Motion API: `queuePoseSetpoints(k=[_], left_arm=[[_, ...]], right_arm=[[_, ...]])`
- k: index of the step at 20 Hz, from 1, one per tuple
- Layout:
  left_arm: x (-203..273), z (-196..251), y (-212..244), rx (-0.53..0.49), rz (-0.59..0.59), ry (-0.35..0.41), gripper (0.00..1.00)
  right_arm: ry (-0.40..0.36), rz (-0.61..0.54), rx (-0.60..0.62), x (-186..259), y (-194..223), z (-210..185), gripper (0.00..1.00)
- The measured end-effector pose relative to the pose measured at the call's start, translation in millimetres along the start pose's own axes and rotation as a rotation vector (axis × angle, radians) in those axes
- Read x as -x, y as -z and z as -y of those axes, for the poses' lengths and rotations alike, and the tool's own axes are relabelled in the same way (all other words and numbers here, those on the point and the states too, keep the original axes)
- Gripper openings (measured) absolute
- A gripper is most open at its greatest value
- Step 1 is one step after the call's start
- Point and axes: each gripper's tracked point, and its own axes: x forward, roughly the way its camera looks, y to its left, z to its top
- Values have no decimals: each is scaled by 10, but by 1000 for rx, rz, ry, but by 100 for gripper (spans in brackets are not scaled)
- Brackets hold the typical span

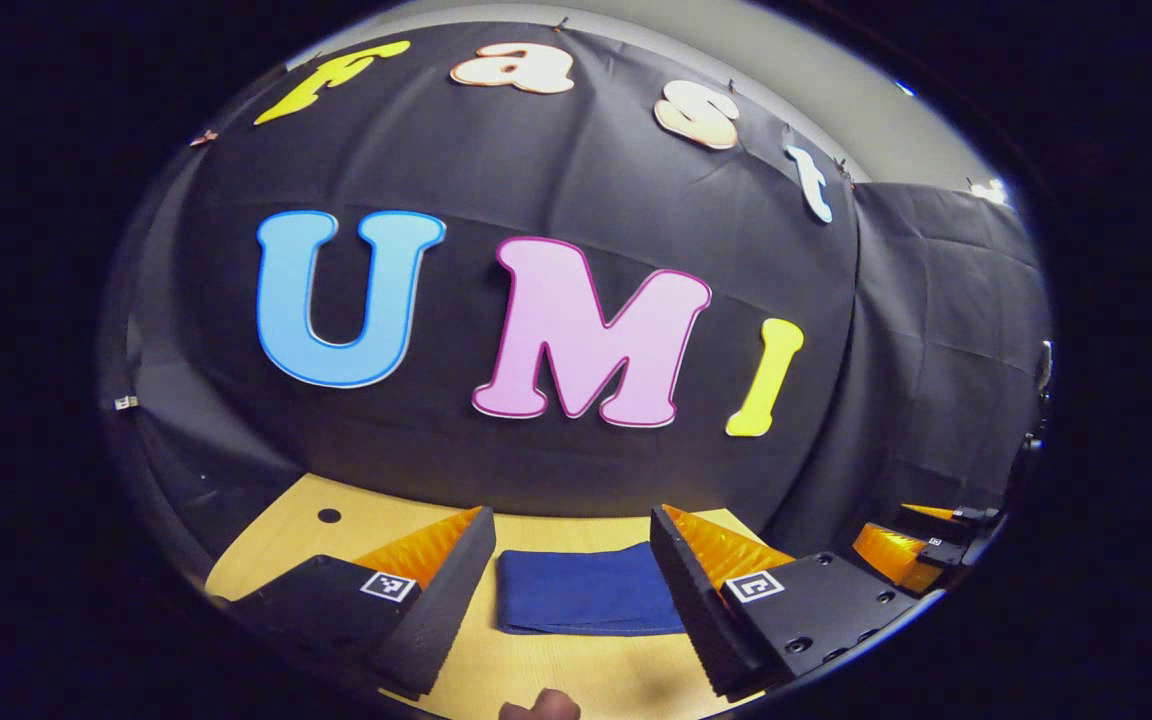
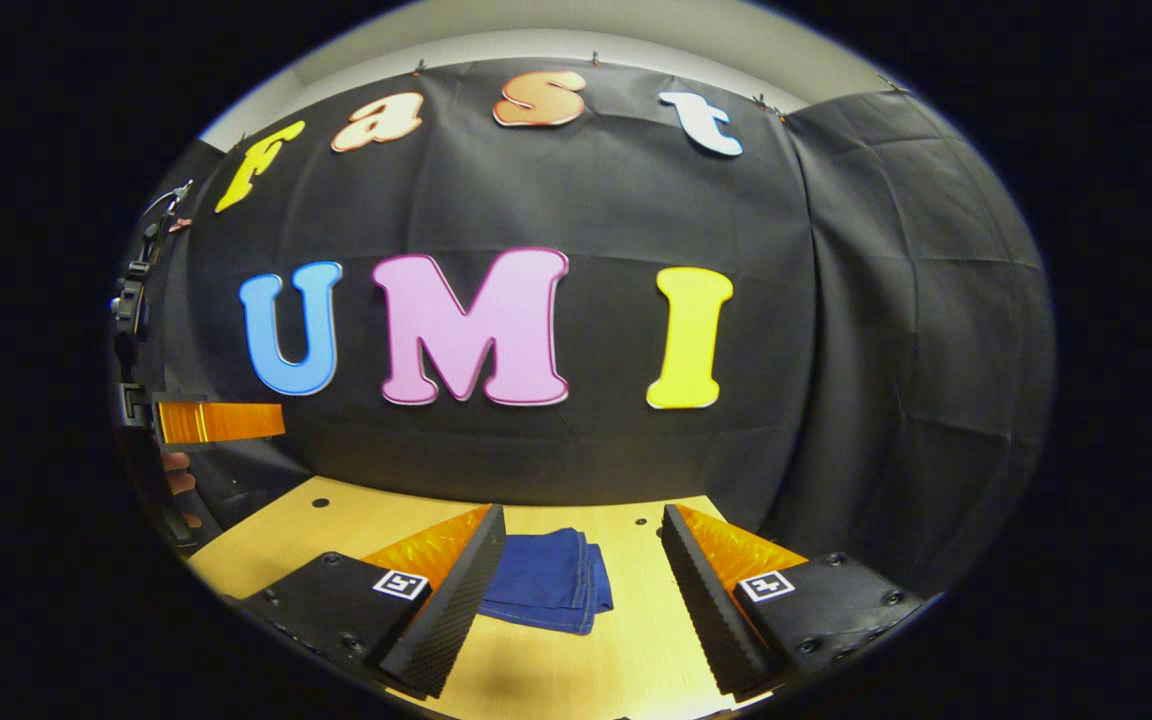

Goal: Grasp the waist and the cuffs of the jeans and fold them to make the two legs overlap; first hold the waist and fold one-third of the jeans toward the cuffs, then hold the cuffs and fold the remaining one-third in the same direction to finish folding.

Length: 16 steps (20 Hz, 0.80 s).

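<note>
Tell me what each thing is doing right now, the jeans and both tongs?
jeans: folded into a small flat stack, lying on the table, nothing holding them.
left tongs: open, above the table, jeans seen between the fingers, not touching them.
right tongs: open, empty, held above the table near the jeans.

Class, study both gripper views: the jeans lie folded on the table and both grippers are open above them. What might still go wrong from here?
1. In the right gripper view the jeans show stacked layer edges at one end; a nudge from a finger could slide them apart.
2. The left gripper hangs open around the jeans; dropping or closing could catch the top fold and undo it.
3. The right gripper is close beside the left; they could bump.
</note>
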Motion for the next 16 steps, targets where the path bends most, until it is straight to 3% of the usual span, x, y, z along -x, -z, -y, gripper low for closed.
queuePoseSetpoints(k=[4,6,7,11,16], left_arm=[[751,-527,-169,-24,66,-65,96],[1059,-708,-223,-49,89,-101,96],[1185,-795,-240,-63,92,-121,96],[1514,-783,-187,-99,99,-136,96],[1623,-673,-3,-28,77,-126,96]], right_arm=[[-27,49,11,499,-168,-423,96],[-35,44,1,662,-94,-497,99],[-31,47,0,745,-89,-517,96],[-26,51,-1,995,-56,-546,96],[-26,38,-14,1195,-18,-533,99]])
